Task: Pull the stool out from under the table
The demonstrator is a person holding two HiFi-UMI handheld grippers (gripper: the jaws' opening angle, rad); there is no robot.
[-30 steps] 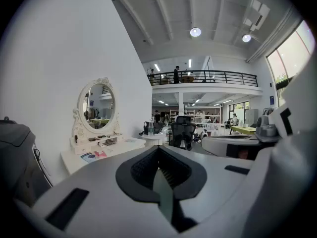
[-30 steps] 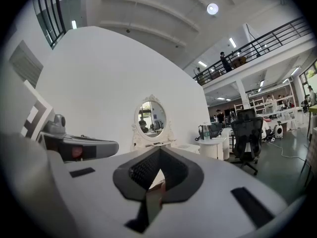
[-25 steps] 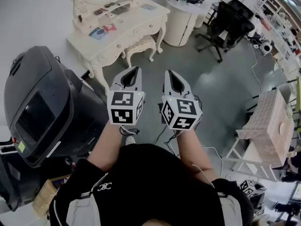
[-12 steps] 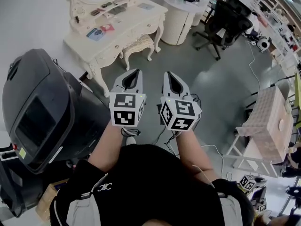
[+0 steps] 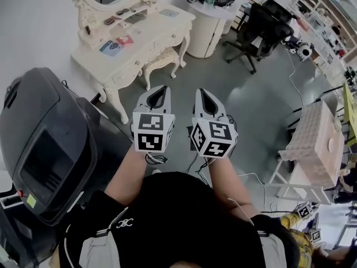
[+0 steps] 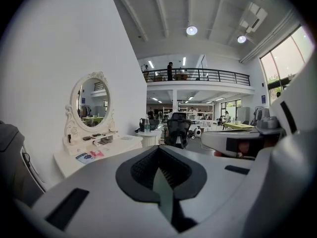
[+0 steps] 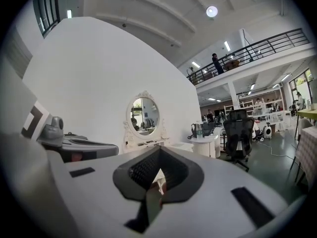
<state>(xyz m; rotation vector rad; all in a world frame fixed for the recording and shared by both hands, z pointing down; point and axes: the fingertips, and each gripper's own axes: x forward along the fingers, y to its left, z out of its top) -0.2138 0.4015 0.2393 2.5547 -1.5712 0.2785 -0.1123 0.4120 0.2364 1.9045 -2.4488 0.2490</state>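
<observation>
Left gripper (image 5: 160, 89), right gripper (image 5: 202, 91): fingers are pressed together, nothing gripped. Stool (image 5: 160, 58): cream, tucked under the white dressing tabletop (image 5: 146, 33), well ahead of the fingers. Grey floor (image 5: 245, 105); black office chair (image 5: 262, 27) is seen ahead-right.

Big open-plan office or lab hall, grey floor (image 5: 251, 105), black office chair (image 5: 262, 24), upper balcony (image 6: 198, 81) with railing, tall windows (image 6: 287, 58), ceiling lamps (image 6: 191, 30), ornate white dressing table (image 5: 139, 43) with oval mirror (image 6: 94, 102) staged against the wall (image 5: 33, 27).
</observation>
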